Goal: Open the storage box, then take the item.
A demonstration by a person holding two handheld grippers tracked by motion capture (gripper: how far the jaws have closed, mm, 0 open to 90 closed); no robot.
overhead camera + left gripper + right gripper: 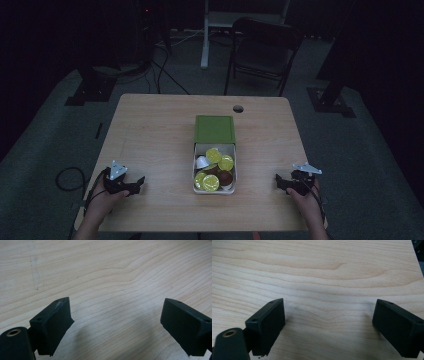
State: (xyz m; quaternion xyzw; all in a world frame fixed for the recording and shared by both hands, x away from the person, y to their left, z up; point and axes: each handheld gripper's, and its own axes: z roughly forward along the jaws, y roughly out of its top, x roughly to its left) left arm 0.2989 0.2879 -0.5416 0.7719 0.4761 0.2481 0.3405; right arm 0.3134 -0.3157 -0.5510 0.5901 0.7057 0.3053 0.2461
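We see our left gripper [134,184] and right gripper [281,182] wide open, holding nothing, on the table [150,135] beside a box [196,170] of little cups [213,156].

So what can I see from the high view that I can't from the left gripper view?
High view alone: the white box of yellow and brown capsules, its green lid slid back, both hands, the right gripper and a chair behind. Left gripper view alone: close wood grain between its open jaws. Shared: the wooden table and the left gripper.
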